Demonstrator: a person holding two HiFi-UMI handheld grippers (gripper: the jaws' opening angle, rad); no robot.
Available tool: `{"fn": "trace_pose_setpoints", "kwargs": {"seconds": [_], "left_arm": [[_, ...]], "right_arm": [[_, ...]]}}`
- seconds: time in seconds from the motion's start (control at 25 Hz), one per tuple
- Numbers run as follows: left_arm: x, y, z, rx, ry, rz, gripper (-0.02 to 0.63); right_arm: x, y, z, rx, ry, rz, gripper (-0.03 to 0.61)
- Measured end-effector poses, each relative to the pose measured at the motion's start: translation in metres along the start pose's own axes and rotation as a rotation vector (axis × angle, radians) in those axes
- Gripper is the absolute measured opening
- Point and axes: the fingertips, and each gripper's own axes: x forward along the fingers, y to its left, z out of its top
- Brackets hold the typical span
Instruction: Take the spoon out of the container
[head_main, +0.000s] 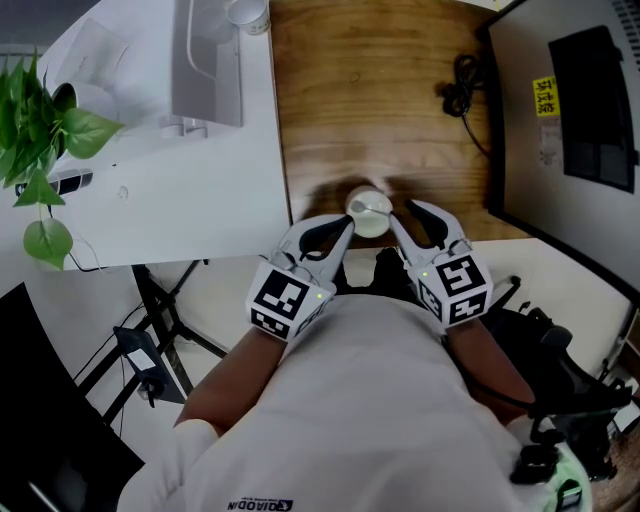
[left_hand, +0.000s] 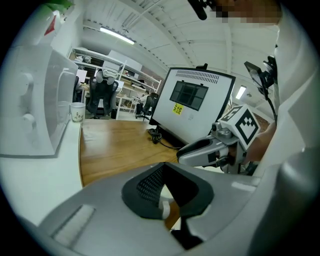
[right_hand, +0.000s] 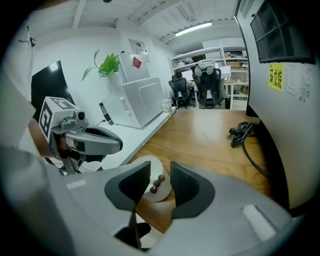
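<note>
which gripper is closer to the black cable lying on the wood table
Right. The right gripper is below the black cable in the head view, nearer the person. The left gripper is farther left, beyond the white bowl.

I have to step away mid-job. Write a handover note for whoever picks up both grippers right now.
Left gripper: jaws apart, empty, just left of the container.
Right gripper: jaws apart, empty, aimed at the container, which shows between the jaws.
The container sits at the near edge of the wooden table and holds small dark pieces. The spoon cannot be made out clearly.
Done: both grippers are at the container.
Left: find the spoon, grip it and lift it out.
</note>
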Motion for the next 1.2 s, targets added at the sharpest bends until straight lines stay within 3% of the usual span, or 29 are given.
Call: {"fn": "trace_pose_setpoints", "kwargs": {"seconds": [0.56,0.88,1.2], "left_arm": [[-0.002,-0.002,0.002,0.007,-0.005,-0.002,0.005],[-0.005,-0.003,-0.001,0.004,-0.009,0.002,0.005],[-0.008,-0.005,0.003,0.005,-0.031,0.002,0.005]], "right_arm": [[0.008,0.001,-0.028,0.080,0.098,0.021,0.115],[0.007,0.002,-0.026,0.056,0.091,0.012,0.057],[0.001,0.005,-0.018,0.023,0.062,0.006,0.055]]}}
